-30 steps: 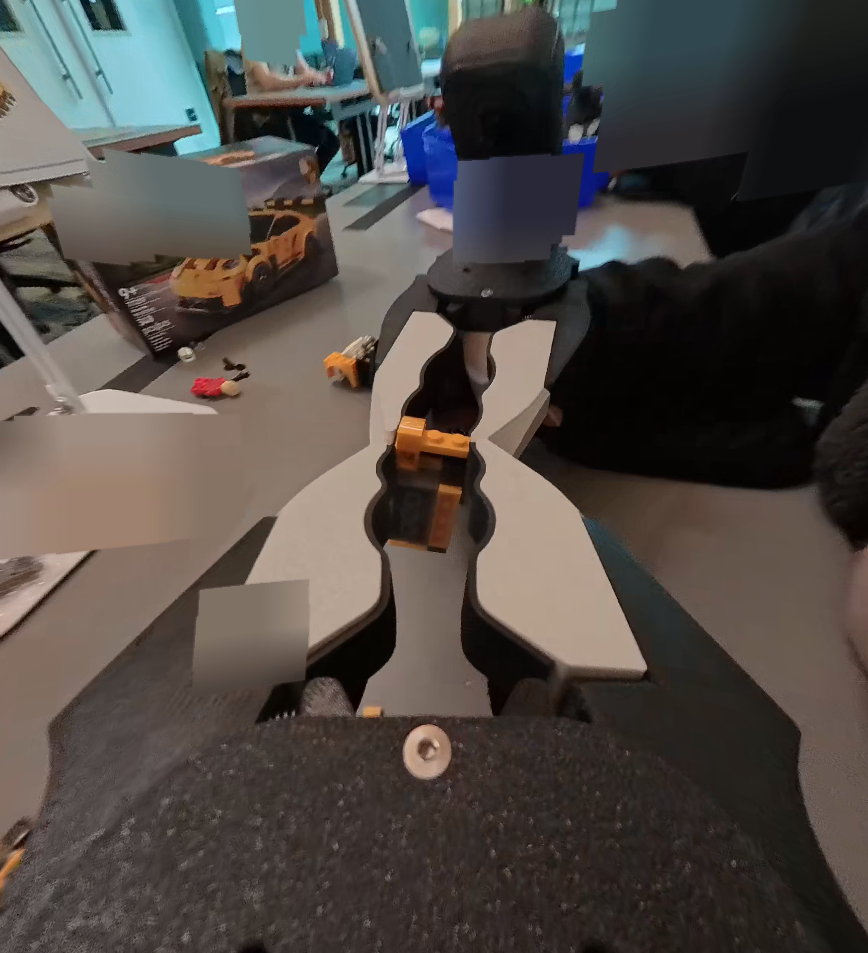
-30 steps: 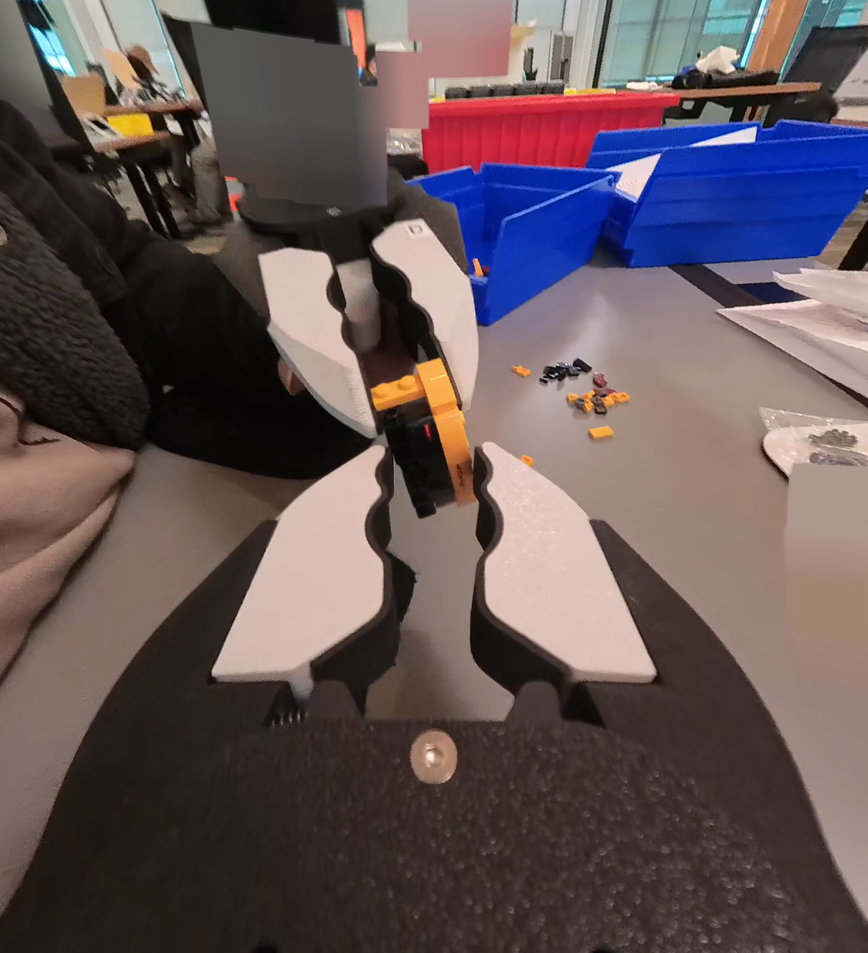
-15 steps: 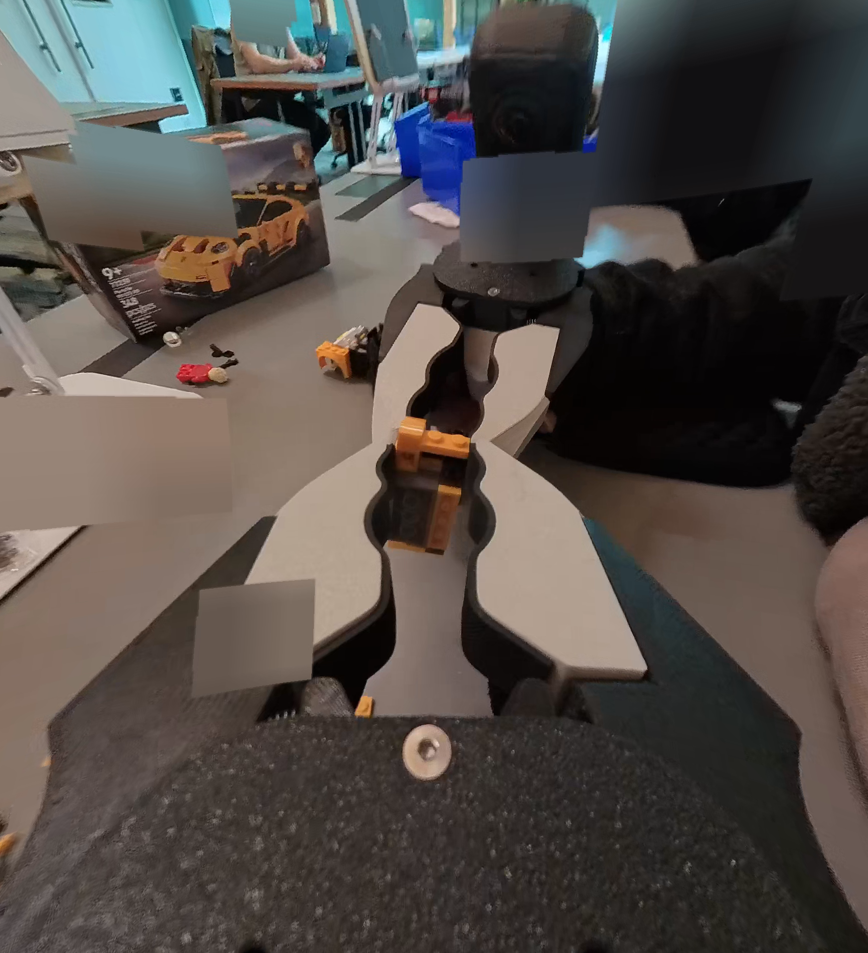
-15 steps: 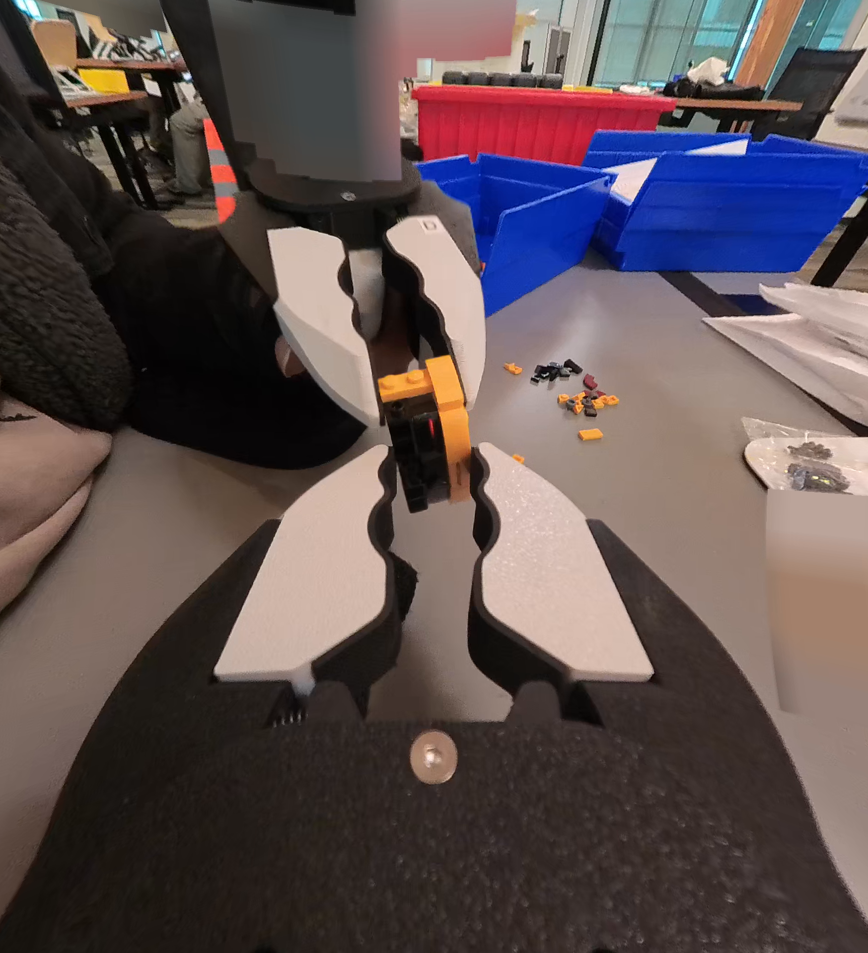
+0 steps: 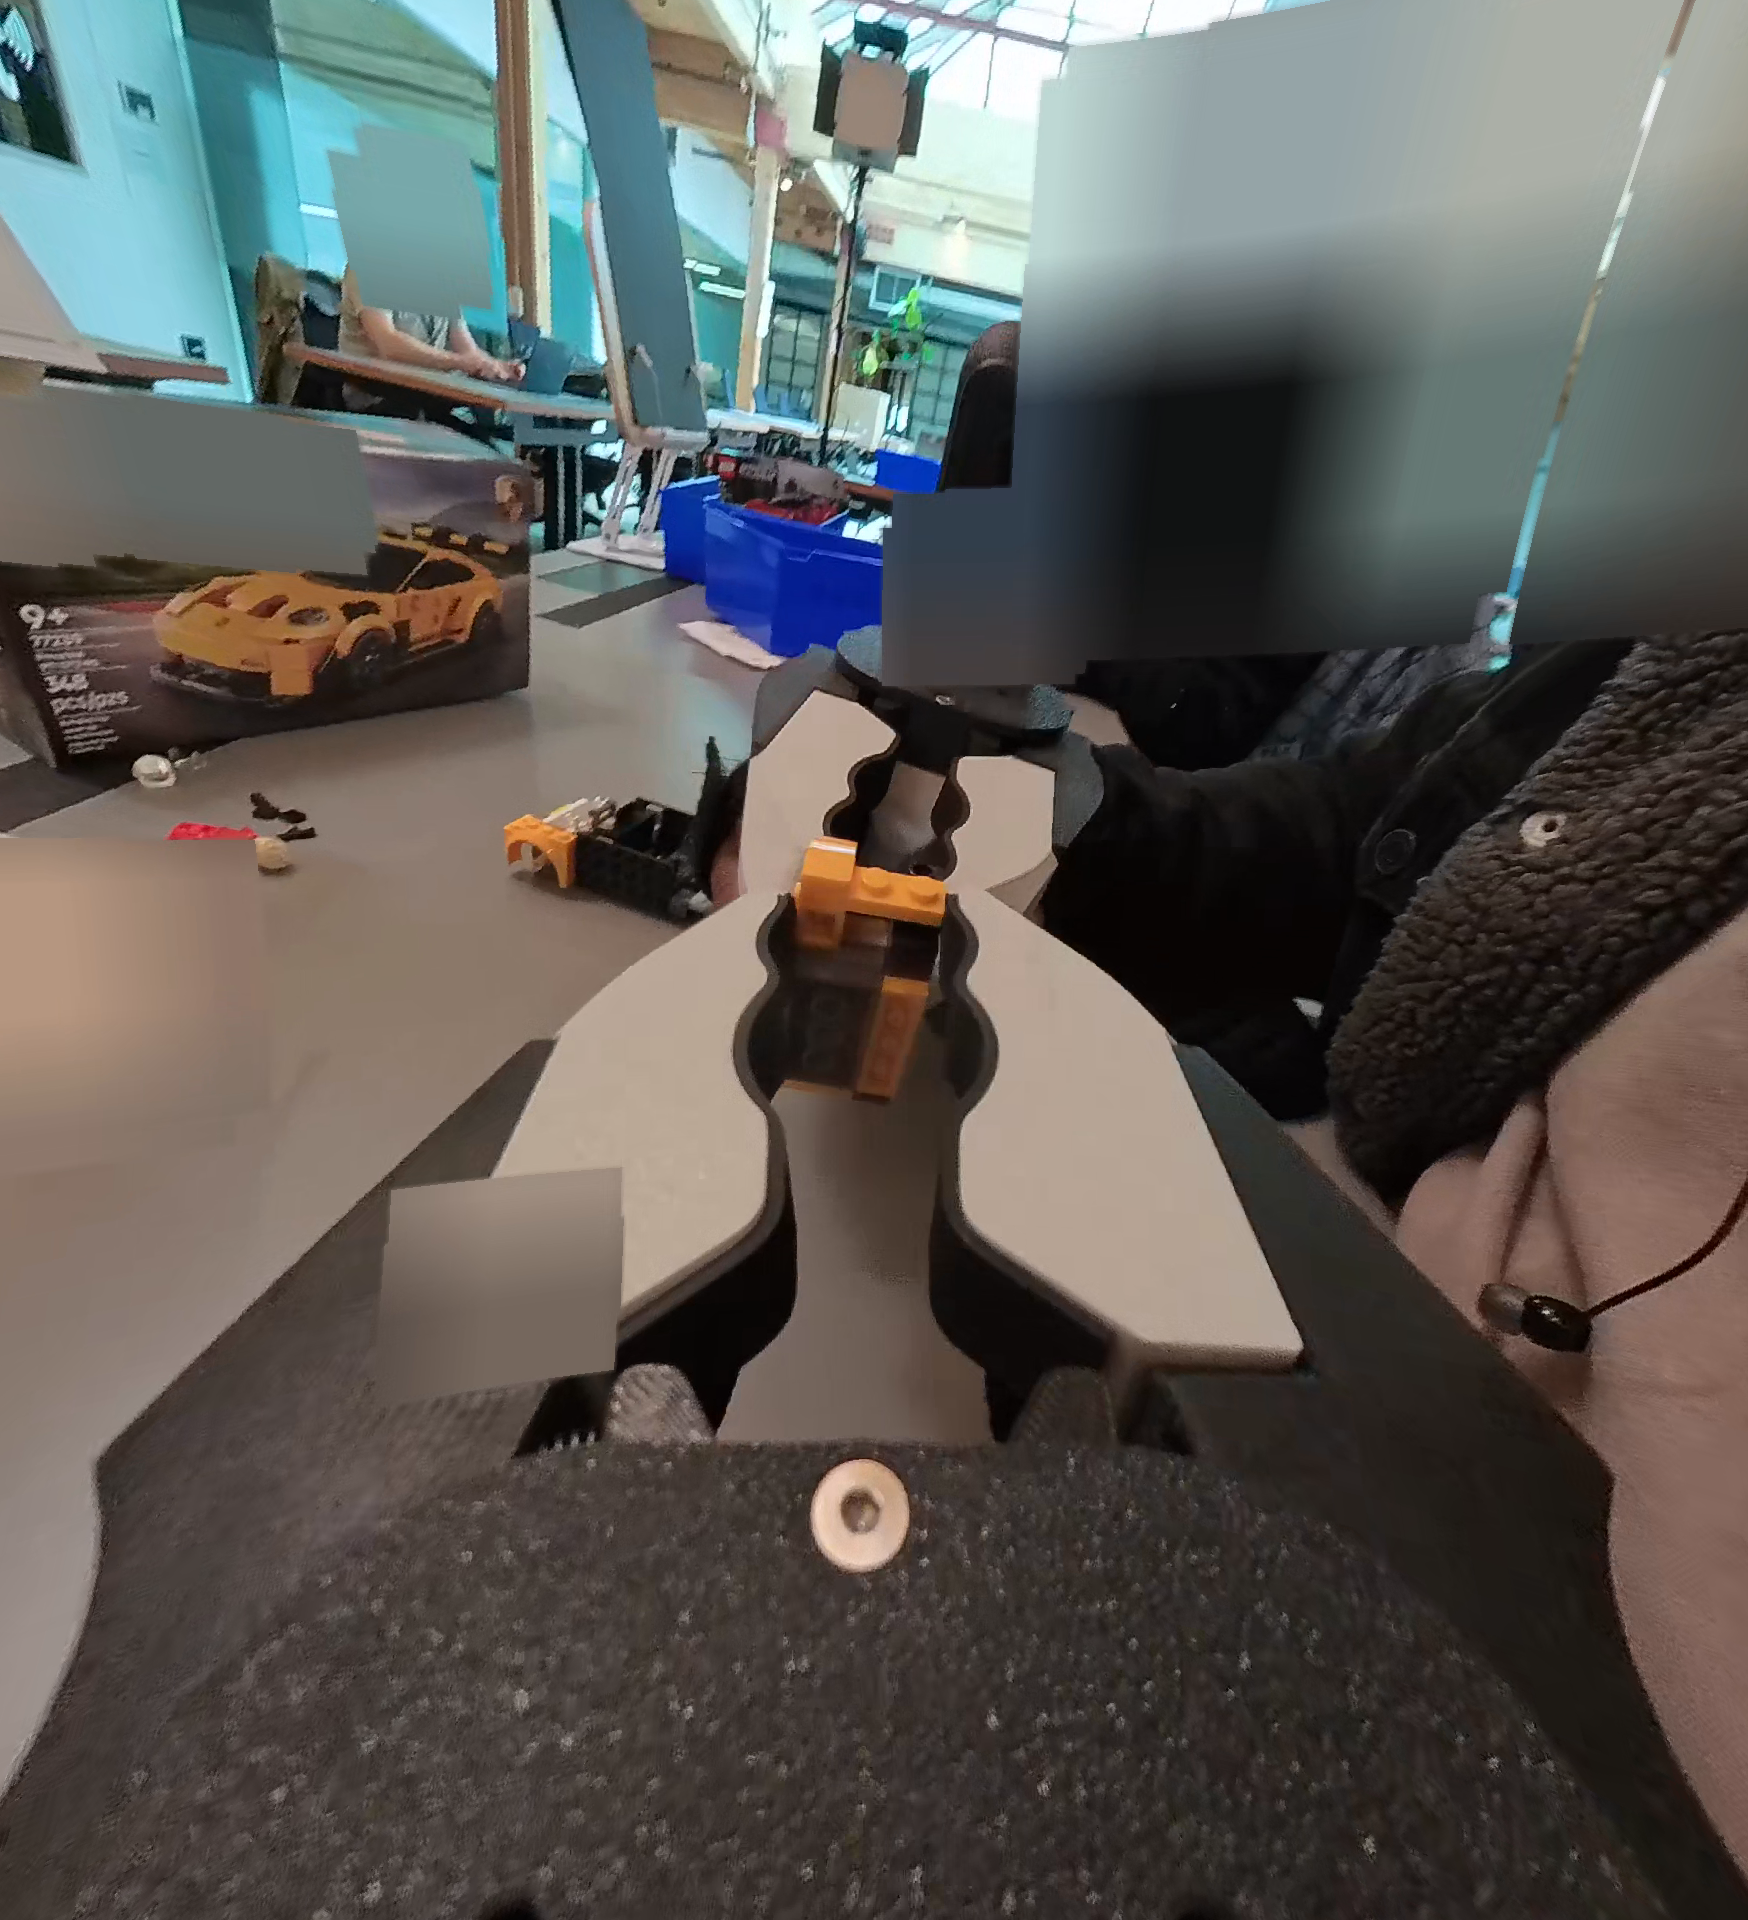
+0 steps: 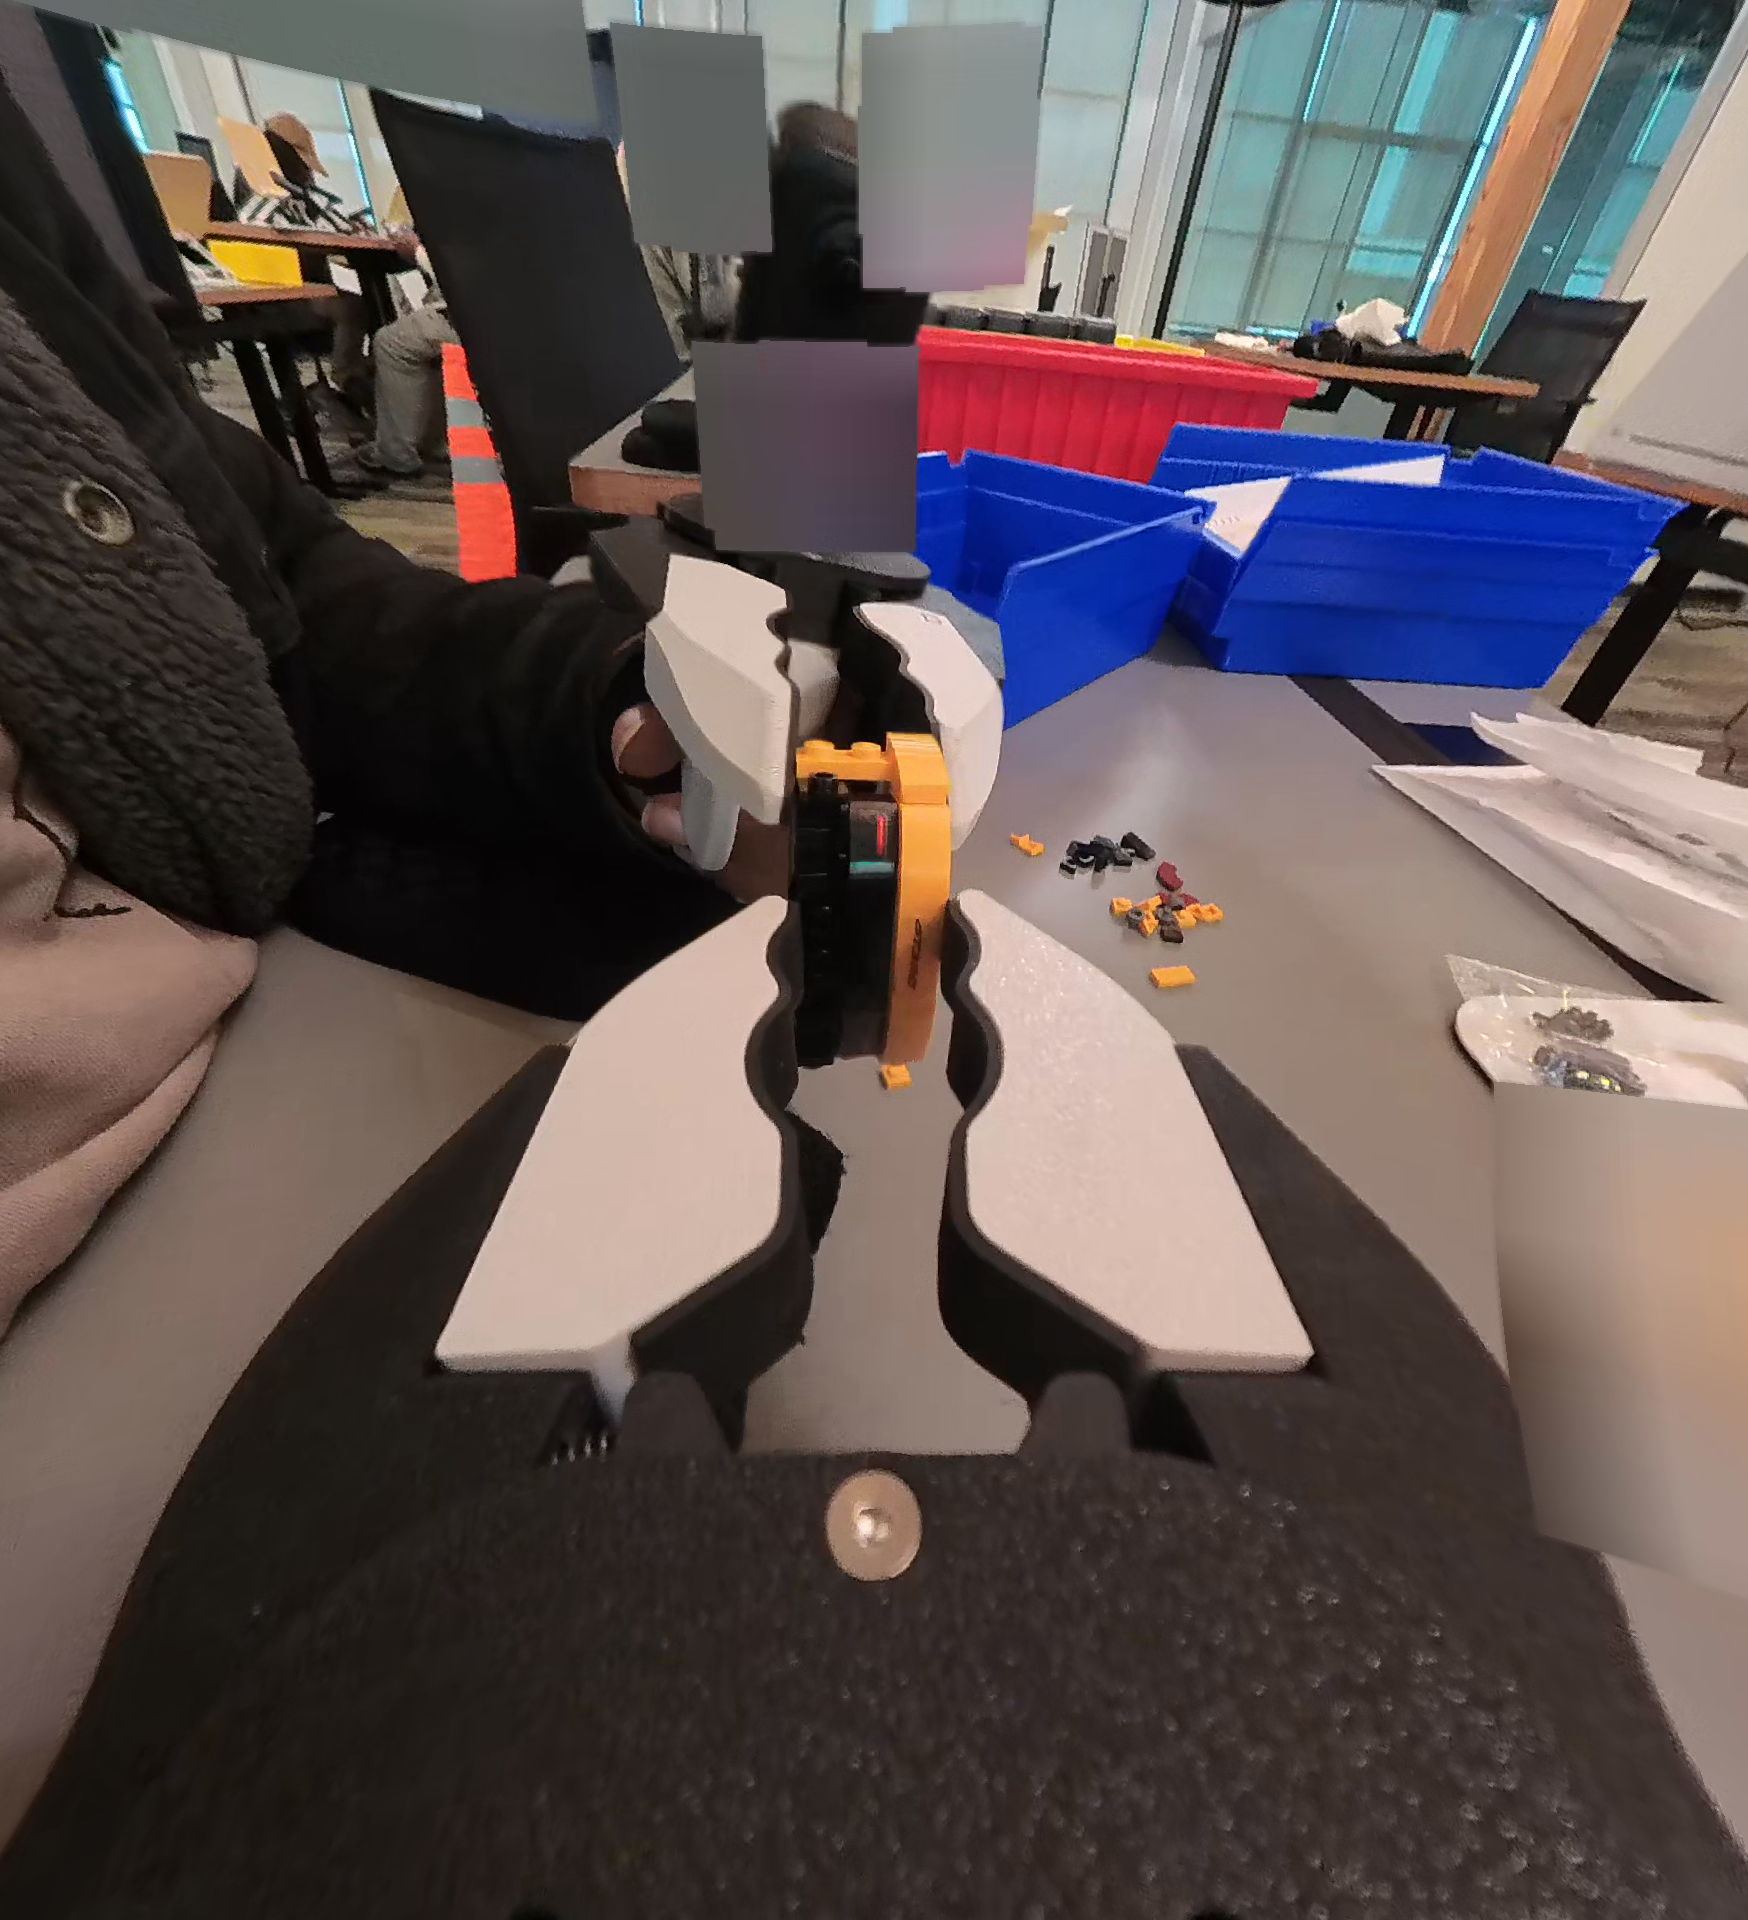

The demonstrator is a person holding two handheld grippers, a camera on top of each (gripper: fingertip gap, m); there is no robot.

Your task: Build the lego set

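An orange and black lego sub-assembly is held above the grey table between my two grippers, which face each other tip to tip. My left gripper is shut on it, with the piece in the notch of its fingers. My right gripper is closed around the opposite end of the same sub-assembly, which stands upright with its orange curved side to the right. Each gripper also shows in the other's view: the right one in the left wrist view, the left one in the right wrist view.
A lego box with a yellow car, a partial orange and black build and small red and black parts lie to the left. Loose small pieces, paper sheets, a parts bag and blue bins are to the right. A person's dark sleeve rests behind. My left and right fingertips are right by each other.
Both grippers have tilted up and drawn closer together. The sub-assembly has turned from tilted to upright and sits deeper between the right gripper's fingers.
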